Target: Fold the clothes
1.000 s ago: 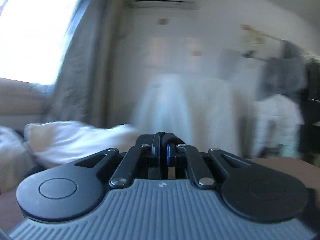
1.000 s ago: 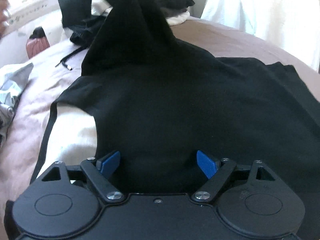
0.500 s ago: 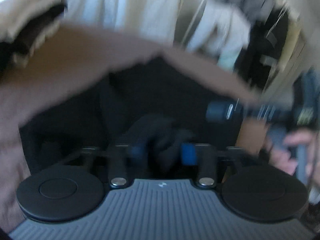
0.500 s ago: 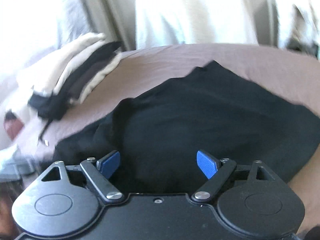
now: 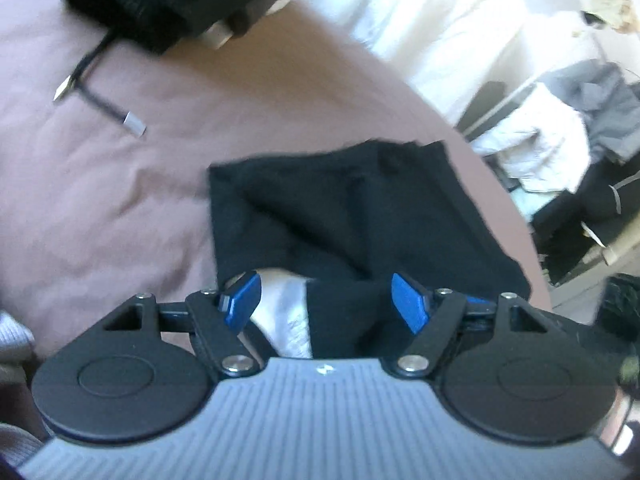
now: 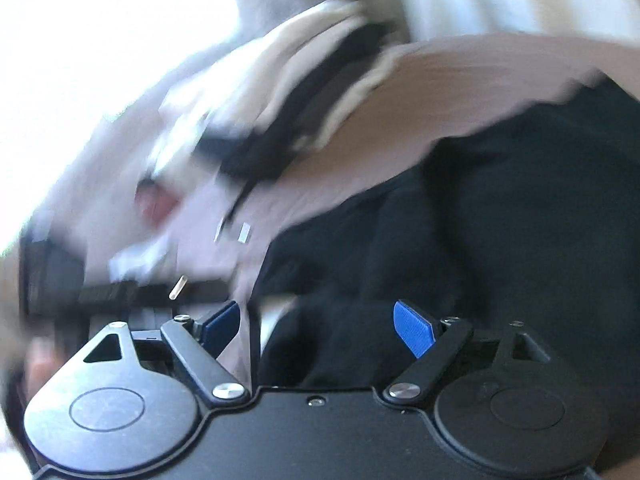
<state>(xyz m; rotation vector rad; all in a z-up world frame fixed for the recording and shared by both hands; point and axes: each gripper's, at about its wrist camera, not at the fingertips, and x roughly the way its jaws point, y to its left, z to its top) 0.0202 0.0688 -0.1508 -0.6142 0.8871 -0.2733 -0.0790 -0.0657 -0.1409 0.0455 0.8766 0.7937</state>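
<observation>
Both jaws stand apart: the left hand-held gripper point(image 5: 326, 300) and right hand-held gripper point(image 6: 318, 328) hover over the black garment point(image 5: 352, 208) on the bed point(image 5: 120, 184).

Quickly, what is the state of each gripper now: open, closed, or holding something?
Left gripper: open, holding nothing, above the black garment on the bed.
Right gripper: open, holding nothing, above the same garment.

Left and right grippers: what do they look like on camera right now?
Left gripper: ribbed grey body with a small white mark, black round discs, black linkage bars with silver screws, blue finger pads. Right gripper: the same build, but a smooth black body. No cables or sleeves are visible.
</observation>
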